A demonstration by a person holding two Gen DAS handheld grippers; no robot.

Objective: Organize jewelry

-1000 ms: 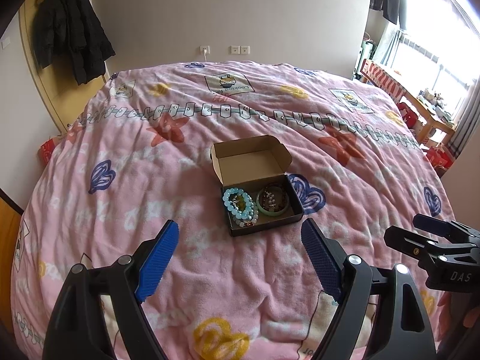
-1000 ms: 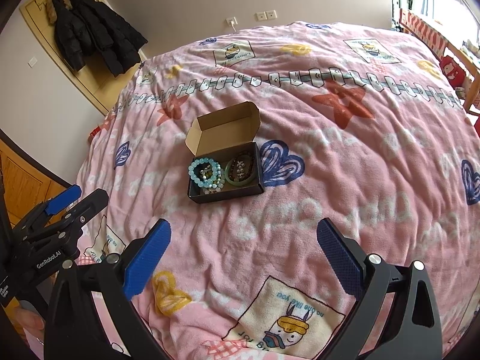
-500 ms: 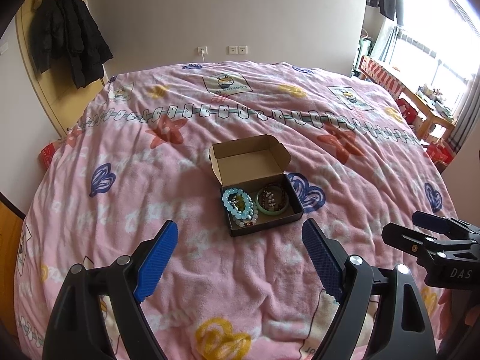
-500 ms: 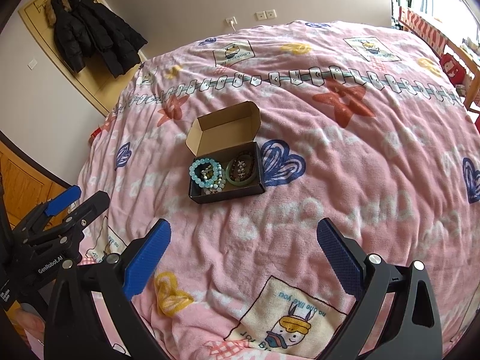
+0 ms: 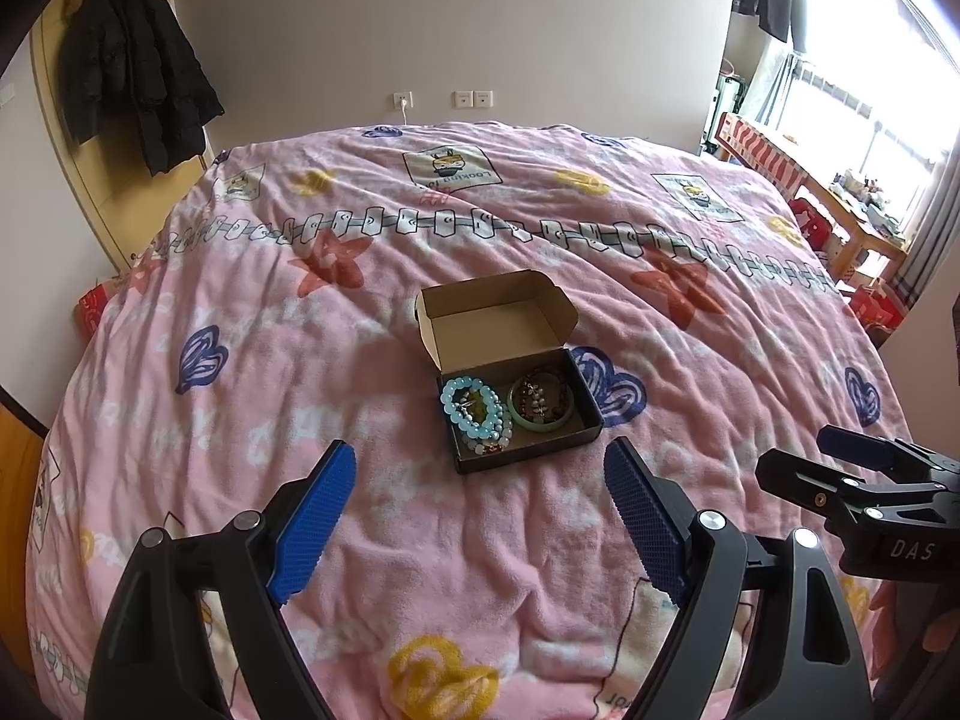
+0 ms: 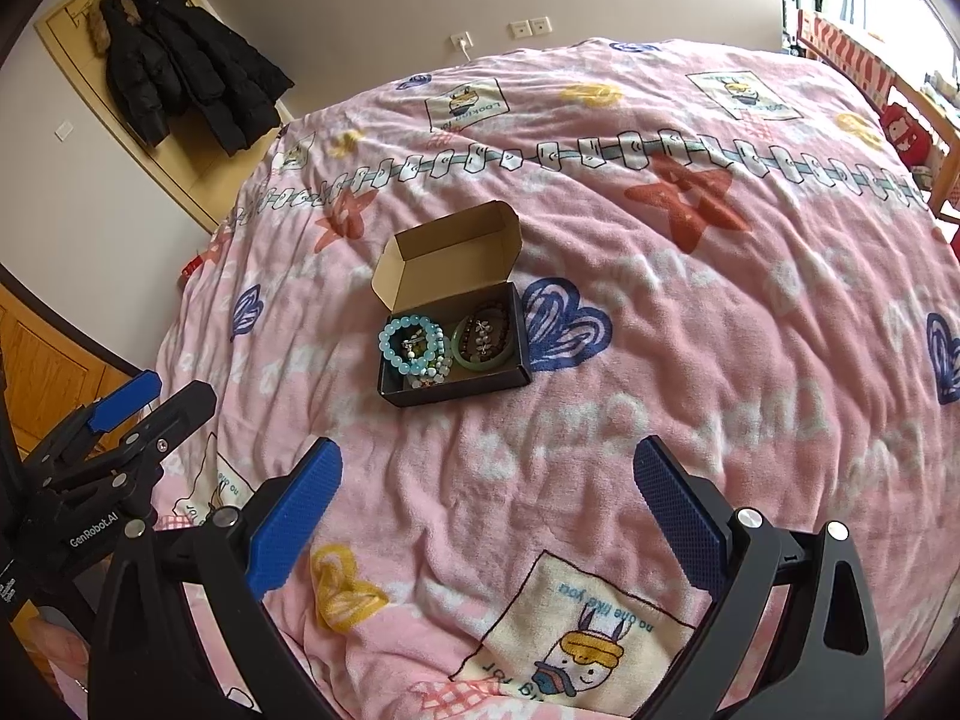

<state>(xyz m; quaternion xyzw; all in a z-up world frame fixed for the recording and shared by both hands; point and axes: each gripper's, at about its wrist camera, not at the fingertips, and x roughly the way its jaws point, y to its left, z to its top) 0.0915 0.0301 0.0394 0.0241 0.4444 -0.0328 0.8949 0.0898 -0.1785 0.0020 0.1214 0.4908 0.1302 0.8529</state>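
Observation:
A small cardboard box (image 5: 585,426) (image 6: 401,391) sits on the pink blanket with its lid folded back. Inside lie a light-blue bead bracelet (image 5: 471,408) (image 6: 414,347) on the left and a green bangle (image 5: 539,414) (image 6: 483,354) with darker bead strands on the right. My left gripper (image 5: 480,462) hovers open just short of the box, nothing between its blue pads. My right gripper (image 6: 489,462) is open too, nearer than the box and a little to its right. Each gripper shows at the edge of the other's view.
The pink patterned blanket (image 5: 300,360) covers a wide bed. Dark coats (image 5: 138,60) hang on a door at the back left. A wooden bench with clutter (image 5: 840,210) stands by the window on the right.

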